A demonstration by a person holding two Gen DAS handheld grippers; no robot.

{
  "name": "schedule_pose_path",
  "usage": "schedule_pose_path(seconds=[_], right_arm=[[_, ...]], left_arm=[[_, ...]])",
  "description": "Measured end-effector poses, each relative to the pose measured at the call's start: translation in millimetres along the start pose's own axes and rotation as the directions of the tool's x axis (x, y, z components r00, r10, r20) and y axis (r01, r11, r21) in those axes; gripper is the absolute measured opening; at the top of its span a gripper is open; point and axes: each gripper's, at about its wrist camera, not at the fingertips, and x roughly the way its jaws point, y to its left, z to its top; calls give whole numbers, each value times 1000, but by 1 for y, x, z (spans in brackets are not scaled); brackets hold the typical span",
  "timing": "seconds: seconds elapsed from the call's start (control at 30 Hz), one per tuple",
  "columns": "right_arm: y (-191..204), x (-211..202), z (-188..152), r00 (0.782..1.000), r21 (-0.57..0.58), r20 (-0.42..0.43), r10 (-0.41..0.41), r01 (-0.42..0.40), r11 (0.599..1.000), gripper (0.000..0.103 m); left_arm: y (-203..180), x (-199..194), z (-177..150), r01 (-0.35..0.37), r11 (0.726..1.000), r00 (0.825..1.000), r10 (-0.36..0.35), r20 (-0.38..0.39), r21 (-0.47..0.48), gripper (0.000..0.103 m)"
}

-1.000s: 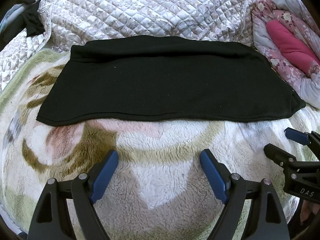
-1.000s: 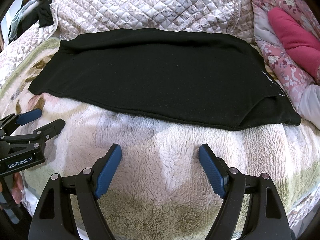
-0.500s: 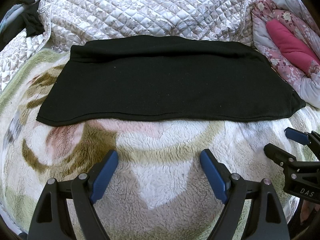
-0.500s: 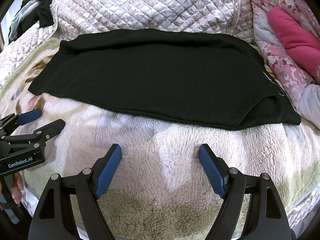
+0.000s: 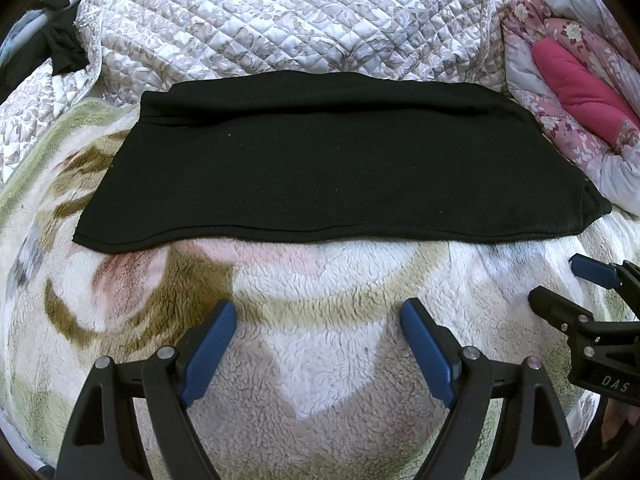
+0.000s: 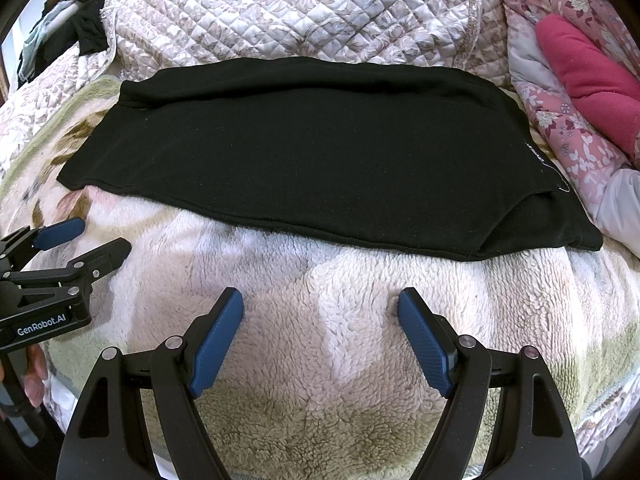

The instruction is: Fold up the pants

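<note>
Fleece blanket with a pale floral print covers the bed, and the pants lie flat on it as a black folded band, long axis running left to right across both views. Their near hem is a nearly straight edge on the blanket; their far edge lies along the quilt, which rises behind them. At the pants' right end a lower layer pokes out past the top one, and a small white mark shows on the cloth there in the right wrist view. Just beyond that end sits pink floral bedding with a plain pink roll, close to the pants but whether it touches them cannot be told. Dark clothes hang past the quilt's left corner. The left gripper hovers over bare blanket short of the pants' near hem, jaws spread wide and empty. The right gripper does likewise, wide and holding nothing, nearer the pants' right half. Nothing lies between either gripper and the hem.
</note>
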Motion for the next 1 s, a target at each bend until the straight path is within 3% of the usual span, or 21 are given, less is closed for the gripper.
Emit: schedule_pose_path(seconds=[0.7, 1.0], right_arm=[[-5, -2, 1, 998, -16, -14, 61, -61, 998, 79], [-20, -13, 8, 998, 43, 2, 61, -61, 997, 79]], left_arm=[[-4, 1, 3, -2, 1000, 1000, 3, -11, 28, 87], [1, -4, 5, 17, 1000, 1000, -17, 3, 9, 85]])
